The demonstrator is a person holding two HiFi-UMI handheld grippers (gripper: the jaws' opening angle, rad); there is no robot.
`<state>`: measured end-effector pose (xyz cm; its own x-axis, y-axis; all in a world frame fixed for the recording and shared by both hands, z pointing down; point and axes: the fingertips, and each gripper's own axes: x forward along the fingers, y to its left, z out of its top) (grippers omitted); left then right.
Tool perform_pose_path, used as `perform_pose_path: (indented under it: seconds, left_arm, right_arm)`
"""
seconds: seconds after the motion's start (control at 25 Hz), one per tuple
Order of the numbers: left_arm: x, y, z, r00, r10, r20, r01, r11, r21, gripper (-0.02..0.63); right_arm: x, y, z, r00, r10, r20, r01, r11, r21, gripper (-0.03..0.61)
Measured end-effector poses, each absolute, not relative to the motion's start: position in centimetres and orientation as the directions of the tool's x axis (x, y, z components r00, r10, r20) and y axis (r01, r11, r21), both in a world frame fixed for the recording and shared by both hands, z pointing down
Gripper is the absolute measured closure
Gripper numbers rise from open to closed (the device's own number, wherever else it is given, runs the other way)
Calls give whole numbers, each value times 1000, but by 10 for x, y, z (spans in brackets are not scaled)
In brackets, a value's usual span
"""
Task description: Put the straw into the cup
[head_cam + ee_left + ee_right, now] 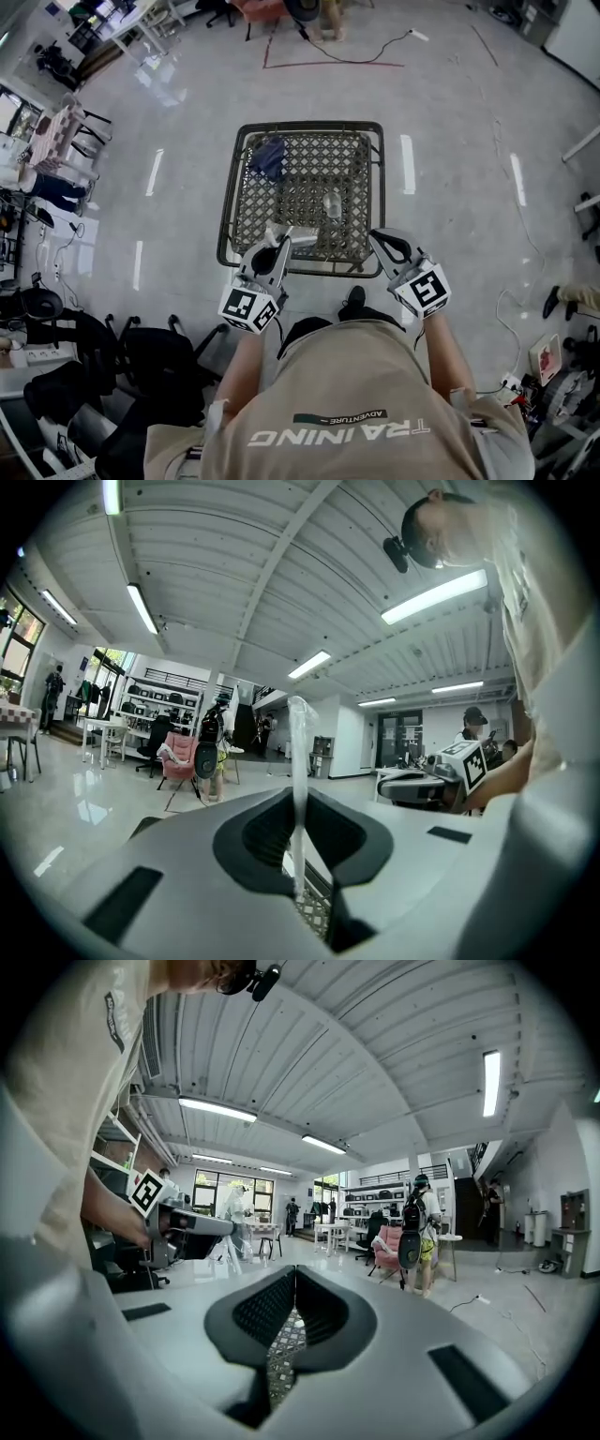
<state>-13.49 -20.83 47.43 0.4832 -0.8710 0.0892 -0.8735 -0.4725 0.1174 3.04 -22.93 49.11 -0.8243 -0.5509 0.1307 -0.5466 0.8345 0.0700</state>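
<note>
Clear plastic cup (333, 203) stood on the lattice table (300, 125), its contents too small to tell; left gripper (298, 803) clenched the straw (298, 742), and right gripper (293, 1279) was pinched together, empty.

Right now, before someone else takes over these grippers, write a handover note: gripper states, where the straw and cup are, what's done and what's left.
Left gripper: shut on the straw, which stands upright between its jaws and looks wrapped.
Right gripper: jaws together, nothing between them.
Cup: clear, upright on the lattice table, ahead of both grippers, with no straw in it.
Done: the straw is picked up.
Left: carry the straw over the cup and lower it in; the wrapper may need to come off first.
</note>
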Motion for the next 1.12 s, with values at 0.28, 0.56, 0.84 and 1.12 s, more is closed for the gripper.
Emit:
perform_pose_path:
  seconds: [0.28, 0.56, 0.84, 1.12]
  left_arm:
    - [-127, -228, 471, 489, -864, 120, -872, -479, 102, 569]
    - [-128, -245, 466, 512, -850, 119, -858, -503, 100, 569]
    - [-131, -268, 476, 564, -818, 116, -825, -551, 123, 569]
    - [-155, -291, 489, 616, -780, 110, -786, -599, 152, 569]
  right_arm:
    - [33, -248, 495, -829, -545, 126, -546, 837, 32, 560]
    - [30, -256, 493, -819, -559, 131, -562, 827, 20, 560]
    - [27, -273, 492, -784, -600, 155, -602, 798, 45, 560]
    - [4, -289, 490, -744, -646, 172, -645, 761, 71, 560]
